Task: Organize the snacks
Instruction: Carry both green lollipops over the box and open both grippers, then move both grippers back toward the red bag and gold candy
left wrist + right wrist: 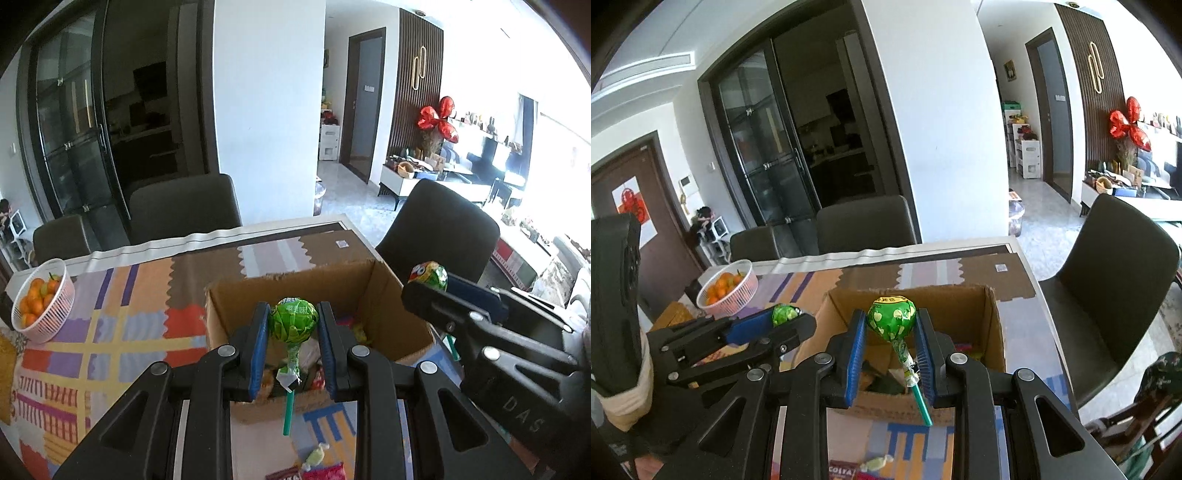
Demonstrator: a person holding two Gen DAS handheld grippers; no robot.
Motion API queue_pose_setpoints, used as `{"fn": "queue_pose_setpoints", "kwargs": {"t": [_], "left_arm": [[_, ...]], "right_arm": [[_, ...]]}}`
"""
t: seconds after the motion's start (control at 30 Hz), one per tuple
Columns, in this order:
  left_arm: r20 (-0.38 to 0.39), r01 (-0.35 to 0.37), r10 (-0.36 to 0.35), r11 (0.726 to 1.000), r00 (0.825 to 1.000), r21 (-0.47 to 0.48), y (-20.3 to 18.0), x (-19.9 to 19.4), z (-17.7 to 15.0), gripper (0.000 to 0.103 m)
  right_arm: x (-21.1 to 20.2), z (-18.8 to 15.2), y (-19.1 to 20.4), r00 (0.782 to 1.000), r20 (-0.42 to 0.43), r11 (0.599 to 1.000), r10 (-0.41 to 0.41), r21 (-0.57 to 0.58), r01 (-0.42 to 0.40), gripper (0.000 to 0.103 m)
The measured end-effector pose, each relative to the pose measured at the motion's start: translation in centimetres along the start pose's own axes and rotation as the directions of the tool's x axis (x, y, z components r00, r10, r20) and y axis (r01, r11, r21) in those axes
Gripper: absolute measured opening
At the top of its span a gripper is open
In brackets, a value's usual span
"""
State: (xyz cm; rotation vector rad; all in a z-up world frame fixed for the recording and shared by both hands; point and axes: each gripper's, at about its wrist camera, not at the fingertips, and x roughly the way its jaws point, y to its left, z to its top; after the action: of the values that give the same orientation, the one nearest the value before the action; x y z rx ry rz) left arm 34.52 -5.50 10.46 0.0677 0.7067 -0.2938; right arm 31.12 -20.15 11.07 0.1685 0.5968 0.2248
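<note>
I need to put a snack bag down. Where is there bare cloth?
Free: the tablecloth between the orange basket and the cardboard box, and behind the box. Crowded: inside the box and the near edge with loose candies.

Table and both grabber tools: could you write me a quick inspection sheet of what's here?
Surface: table under a colourful patchwork cloth.
Job's things: open cardboard box with snacks inside; one green lollipop in the left tool, another green lollipop in the right.
Clutter: wrapped candy and red packets lying before the box; white basket of oranges at the far left.
Grippers: left gripper and right gripper each shut on a lollipop head, above the box's near edge.
Cables: nothing seen.
Surroundings: dark chairs, glass doors, red foil balloons.
</note>
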Motion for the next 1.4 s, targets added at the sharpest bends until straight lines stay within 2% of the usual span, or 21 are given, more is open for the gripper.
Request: {"fn": "queue_pose_setpoints", "kwargs": {"t": [0.13,0.4,0.43,0.47,0.5,0.53,0.57,0.6,0.73,1.13,1.4], "left_arm": [[-0.043,0.03,-0.031,0.999,0.999,-0.031,0.6,2.2,0.9,0.026],[-0.08,0.012,-0.014,0.999,0.997,-0.03,0.8,5.3,1.2,0.026],[-0.08,-0.004,0.001,0.999,0.997,-0.031,0.9,5.6,1.1,0.03],[-0.084,-0.029,0.026,0.999,0.996,-0.033,1.1,5.8,1.0,0.044],[-0.082,-0.049,0.046,0.998,0.996,-0.036,1.3,5.9,0.9,0.05],[-0.075,-0.06,0.057,0.997,0.996,-0.039,1.6,5.8,0.7,0.053],[-0.078,-0.078,0.075,0.996,0.994,-0.041,1.9,5.7,0.4,0.053],[-0.087,-0.09,0.086,0.995,0.992,-0.041,2.2,5.7,0.1,0.053],[-0.092,-0.102,0.097,0.994,0.991,-0.05,2.9,4.4,-1.3,0.057],[-0.011,-0.091,0.091,0.996,0.996,-0.013,2.6,-2.3,-5.4,0.06],[-0.034,-0.116,0.117,0.993,0.993,0.01,2.1,-4.6,-9.7,0.06]], "right_arm": [[1.7,0.6,-0.6,1.0,-0.027,1.0,-0.016,-0.009,0.016,0.027],[5.1,1.5,-1.7,0.995,-0.096,1.0,-0.022,-0.005,0.022,0.027],[5.5,1.6,-1.8,0.995,-0.102,1.0,-0.024,-0.005,0.023,0.028],[5.8,1.6,-1.9,0.994,-0.107,1.0,-0.025,-0.002,0.025,0.028],[6.2,1.6,-2.0,0.993,-0.109,0.999,-0.033,0.002,0.033,0.03],[6.4,1.6,-2.1,0.993,-0.112,0.999,-0.046,0.004,0.047,0.038],[6.6,1.4,-2.3,0.991,-0.114,0.998,-0.066,0.007,0.067,0.043],[6.6,1.2,-2.5,0.99,-0.11,0.996,-0.088,0.009,0.09,0.043],[6.3,0.0,-2.6,0.988,-0.128,0.996,-0.085,0.023,0.089,0.043],[1.9,-4.6,-0.2,0.993,-0.111,0.999,-0.037,-0.019,0.036,0.043],[-0.3,-8.3,1.3,0.99,-0.141,1.0,-0.011,-0.024,0.007,0.043]]}}
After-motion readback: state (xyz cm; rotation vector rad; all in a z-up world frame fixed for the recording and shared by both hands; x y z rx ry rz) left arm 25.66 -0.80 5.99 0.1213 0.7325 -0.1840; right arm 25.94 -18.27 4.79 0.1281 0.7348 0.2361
